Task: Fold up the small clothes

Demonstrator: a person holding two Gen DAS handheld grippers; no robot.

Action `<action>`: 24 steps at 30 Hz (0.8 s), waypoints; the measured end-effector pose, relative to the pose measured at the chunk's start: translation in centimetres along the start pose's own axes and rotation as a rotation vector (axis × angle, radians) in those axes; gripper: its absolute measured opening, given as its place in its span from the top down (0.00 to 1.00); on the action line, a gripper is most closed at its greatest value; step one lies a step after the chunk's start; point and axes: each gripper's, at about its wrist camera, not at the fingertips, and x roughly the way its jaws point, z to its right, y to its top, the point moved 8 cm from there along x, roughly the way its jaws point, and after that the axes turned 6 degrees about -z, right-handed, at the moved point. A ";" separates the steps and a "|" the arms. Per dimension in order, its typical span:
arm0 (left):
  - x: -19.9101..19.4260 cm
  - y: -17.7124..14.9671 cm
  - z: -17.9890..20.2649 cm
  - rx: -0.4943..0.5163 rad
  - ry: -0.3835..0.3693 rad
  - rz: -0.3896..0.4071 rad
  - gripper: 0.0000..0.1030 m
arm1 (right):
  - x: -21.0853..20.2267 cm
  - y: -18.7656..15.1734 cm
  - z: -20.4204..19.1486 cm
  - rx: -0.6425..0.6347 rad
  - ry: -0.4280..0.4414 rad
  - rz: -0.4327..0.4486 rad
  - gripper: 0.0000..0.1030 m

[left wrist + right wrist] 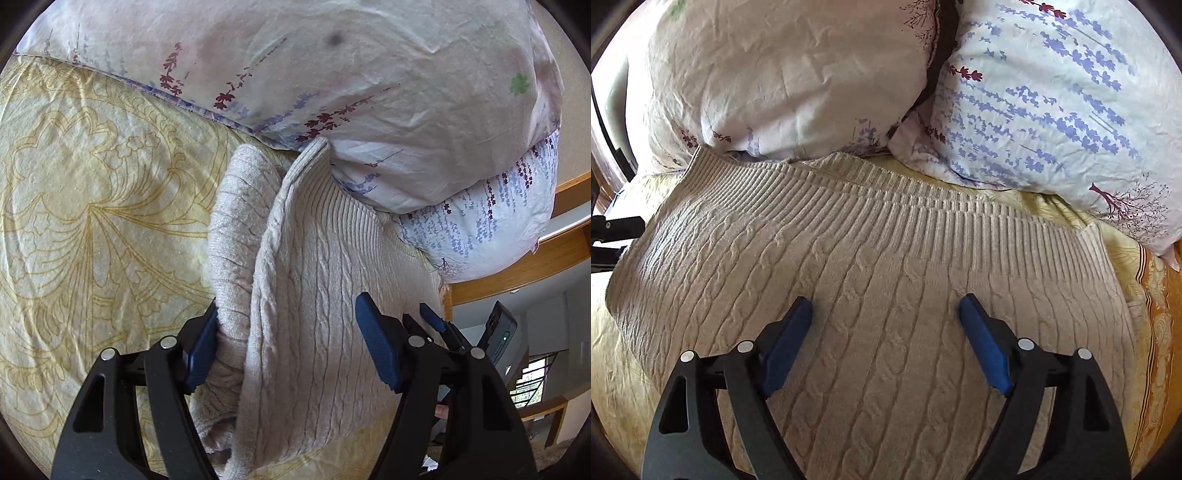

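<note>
Here, left claw (290, 339) spread wide over sweater (314, 295), right claw (886, 332) apart above it.

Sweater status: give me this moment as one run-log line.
sweater: cable-knit, beige, on bedspread, ribbed hem by pillows | left tool: open, sleeve fold between fingers | right tool: open over sweater body

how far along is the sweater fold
Early. The cable-knit sweater lies spread on the yellow bedsheet, its ribbed hem near the floral pillows. One side is folded over beside the open left gripper. The right gripper hovers open; the final folds remain.
</note>
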 end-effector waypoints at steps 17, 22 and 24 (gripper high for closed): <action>1.9 0.8 1.2 -0.062 -0.087 -0.009 0.76 | -0.1 -0.1 0.1 0.000 0.006 0.008 0.18; 1.5 1.2 3.3 -0.043 -0.146 0.000 0.77 | -0.2 -0.1 0.0 0.001 0.004 0.012 0.18; 1.3 1.3 4.4 -0.037 -0.178 0.006 0.78 | -0.2 -0.1 0.0 0.001 0.004 0.011 0.18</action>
